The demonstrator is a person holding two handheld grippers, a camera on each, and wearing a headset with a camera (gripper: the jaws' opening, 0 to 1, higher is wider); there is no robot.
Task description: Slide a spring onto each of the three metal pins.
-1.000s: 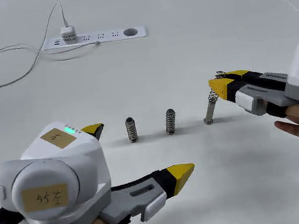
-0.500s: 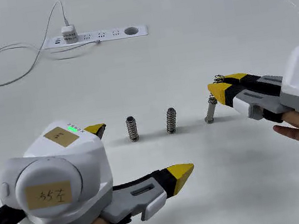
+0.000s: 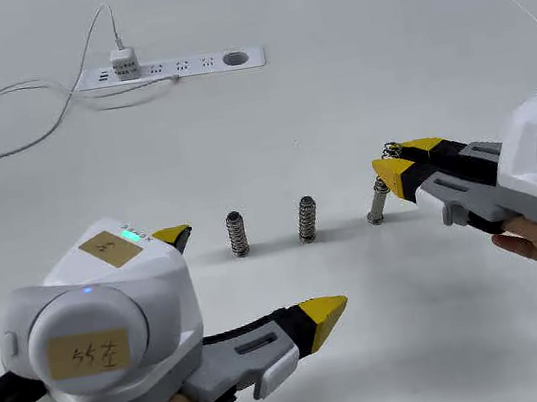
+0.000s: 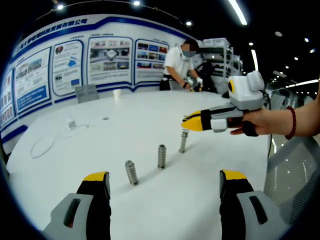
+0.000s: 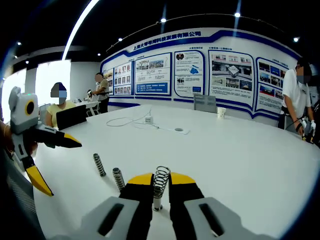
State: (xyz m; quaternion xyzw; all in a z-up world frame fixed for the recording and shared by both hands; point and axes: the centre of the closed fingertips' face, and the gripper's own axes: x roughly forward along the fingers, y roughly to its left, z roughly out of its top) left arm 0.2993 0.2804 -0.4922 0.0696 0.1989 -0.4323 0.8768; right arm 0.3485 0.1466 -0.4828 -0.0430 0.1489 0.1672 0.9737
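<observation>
Coiled wire spring (image 5: 160,180) — slim metal pin (image 3: 377,208)

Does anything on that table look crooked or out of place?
Yes: the right pin leans instead of standing straight, its top tipped toward the right gripper, whose fingers pinch a spring over it. The left pin and middle pin stand upright, each wearing a spring. Nothing looks spilled or broken.

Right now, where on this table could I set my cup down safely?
The wide bare stretch between the power strip and the row of pins is free. Crowded near the right gripper, shut on a spring by the third pin.
</observation>
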